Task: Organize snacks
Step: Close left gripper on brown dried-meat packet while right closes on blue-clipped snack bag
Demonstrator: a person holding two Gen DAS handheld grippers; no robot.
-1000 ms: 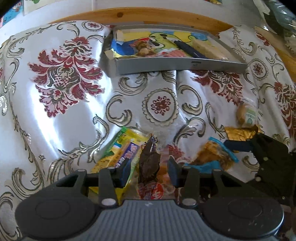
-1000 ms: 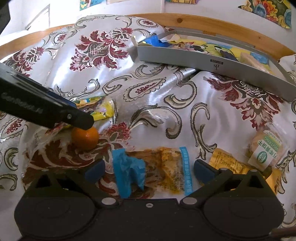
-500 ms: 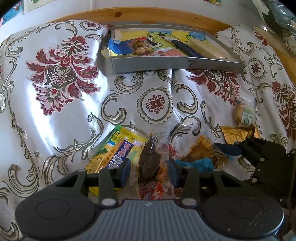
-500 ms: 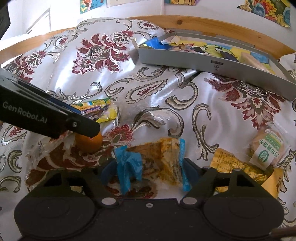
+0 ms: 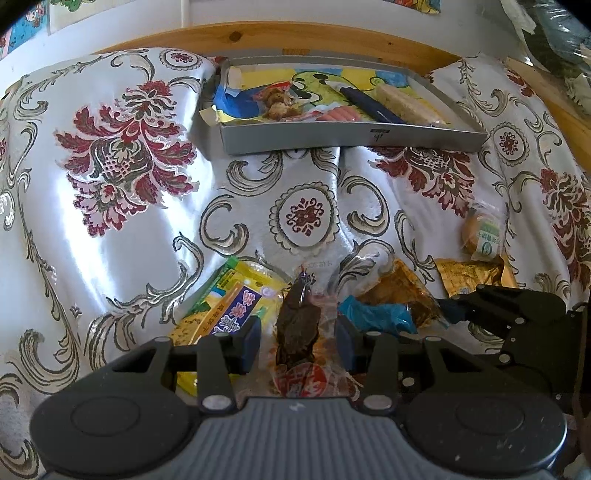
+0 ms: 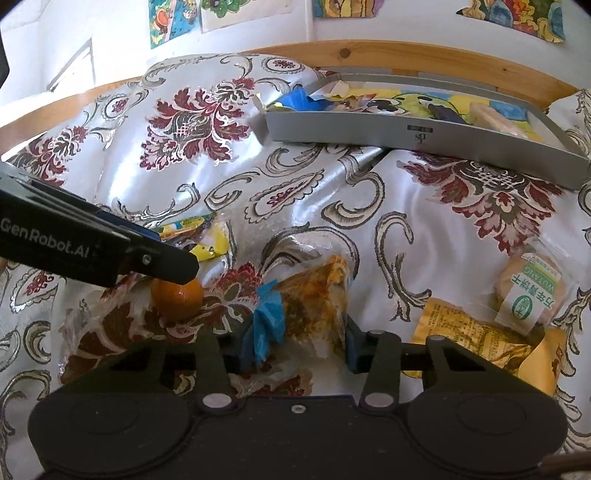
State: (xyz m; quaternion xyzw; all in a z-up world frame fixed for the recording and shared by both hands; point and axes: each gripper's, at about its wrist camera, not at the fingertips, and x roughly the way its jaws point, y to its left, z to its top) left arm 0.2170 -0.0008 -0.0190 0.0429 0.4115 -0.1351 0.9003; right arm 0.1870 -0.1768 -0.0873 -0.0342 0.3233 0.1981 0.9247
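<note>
My left gripper (image 5: 297, 345) is shut on a clear packet holding a dark brown snack (image 5: 297, 325), low over the floral cloth. From the right wrist view the left gripper (image 6: 177, 266) shows side-on, with a small orange fruit (image 6: 177, 301) under its tip. The right gripper (image 6: 295, 347) is shut on an orange snack packet with a blue twisted end (image 6: 314, 295). That packet (image 5: 391, 299) and the right gripper (image 5: 517, 325) also show in the left wrist view. A grey tray (image 5: 351, 142) with several snacks stands at the back; its front wall (image 6: 406, 136) faces me.
A yellow packet (image 5: 229, 306) lies left of the left gripper. A round biscuit in a clear wrapper (image 6: 532, 295) and a gold packet (image 6: 469, 336) lie to the right. The wrinkled cloth (image 5: 122, 166) covers the surface up to a wooden rail (image 5: 332, 35).
My right gripper has shut from wide open onto the orange packet, which now stands tilted up between the fingers. The left gripper keeps its hold on the brown snack packet.
</note>
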